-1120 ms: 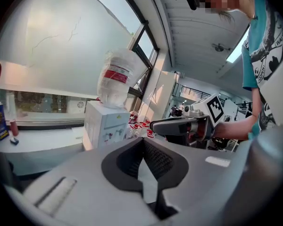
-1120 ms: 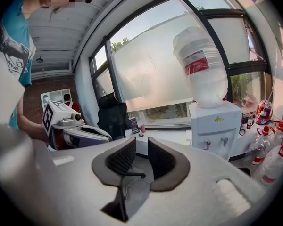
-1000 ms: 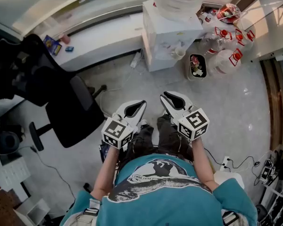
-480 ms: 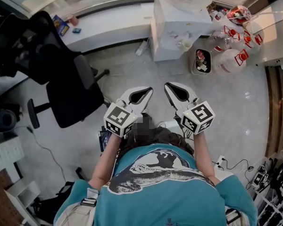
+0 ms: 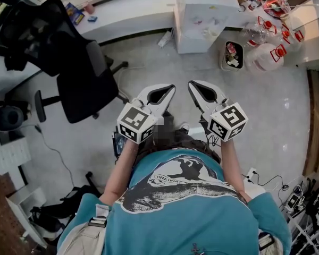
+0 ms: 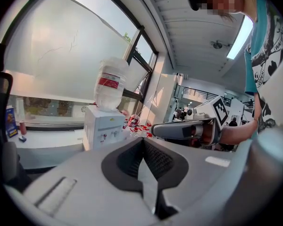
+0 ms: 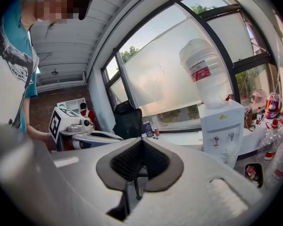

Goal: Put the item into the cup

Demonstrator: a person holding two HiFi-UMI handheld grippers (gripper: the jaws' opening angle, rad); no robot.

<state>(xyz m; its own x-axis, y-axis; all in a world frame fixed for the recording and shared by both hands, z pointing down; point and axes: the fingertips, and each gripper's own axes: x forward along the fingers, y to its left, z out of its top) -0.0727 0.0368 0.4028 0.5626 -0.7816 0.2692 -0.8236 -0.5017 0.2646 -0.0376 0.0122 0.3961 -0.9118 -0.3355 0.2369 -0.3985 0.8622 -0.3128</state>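
No cup and no loose item shows in any view. I hold both grippers side by side in front of my body, above the floor. In the head view the left gripper (image 5: 169,88) and the right gripper (image 5: 193,84) point forward, each with its marker cube nearest me. The left gripper (image 6: 142,141) is shut, its dark pads meeting with nothing between them. The right gripper (image 7: 141,141) is shut too and holds nothing. Each gripper view shows the other gripper alongside: the right gripper (image 6: 155,129) and the left gripper (image 7: 114,136).
A white water dispenser (image 5: 202,12) stands ahead against a long white counter (image 5: 127,15). A small waste bin (image 5: 232,54) and several water bottles (image 5: 271,54) sit to its right. A black office chair (image 5: 80,81) is at the left. Cables (image 5: 271,182) lie at the lower right.
The head view has shifted: the dispenser and bin have slid up toward the top edge and the chair toward the centre. Both grippers stay side by side in front of me.
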